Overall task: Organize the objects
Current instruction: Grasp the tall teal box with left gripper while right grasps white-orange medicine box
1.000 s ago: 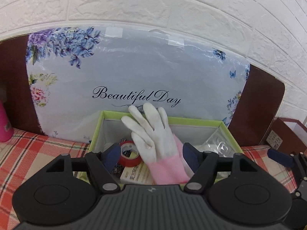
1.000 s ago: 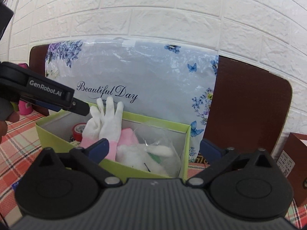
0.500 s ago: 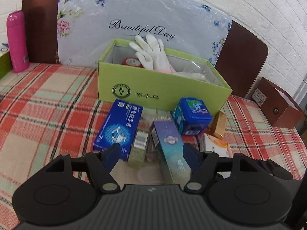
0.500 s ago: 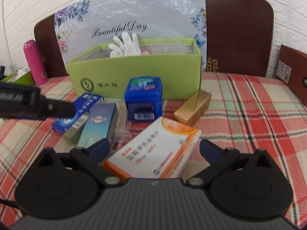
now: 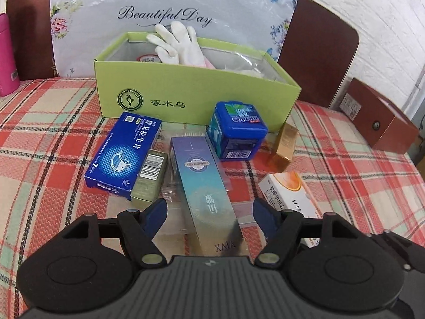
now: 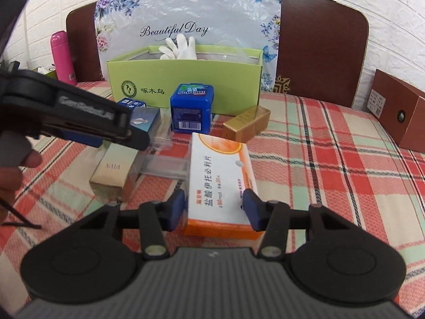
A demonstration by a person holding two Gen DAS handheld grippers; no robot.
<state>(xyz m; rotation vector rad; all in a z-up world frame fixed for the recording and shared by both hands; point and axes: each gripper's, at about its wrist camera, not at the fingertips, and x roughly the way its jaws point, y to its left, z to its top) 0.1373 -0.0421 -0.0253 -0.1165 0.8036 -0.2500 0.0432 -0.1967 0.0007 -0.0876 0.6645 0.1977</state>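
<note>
A green open box (image 5: 196,90) (image 6: 186,85) stands at the back with a white glove (image 5: 178,45) sticking out. In front lie a blue medicine box (image 5: 124,154), a small olive box (image 5: 150,178), a long teal box (image 5: 207,188), a blue tub (image 5: 236,130) (image 6: 191,107), a gold box (image 5: 284,143) (image 6: 247,123) and an orange-white medicine box (image 6: 220,180) (image 5: 289,194). My left gripper (image 5: 209,215) is open, its fingers either side of the teal box. My right gripper (image 6: 213,208) has closed in around the orange-white box; contact is unclear.
A pink bottle (image 6: 62,53) stands at the back left. A brown box (image 5: 379,119) (image 6: 398,111) sits at the right. A floral board (image 6: 186,21) and brown chair back lean against the brick wall. The plaid cloth (image 6: 318,159) covers the table.
Both grippers dropped from the green box to the objects in front. The left came over the teal box; the right narrowed its fingers around the orange-white box.
</note>
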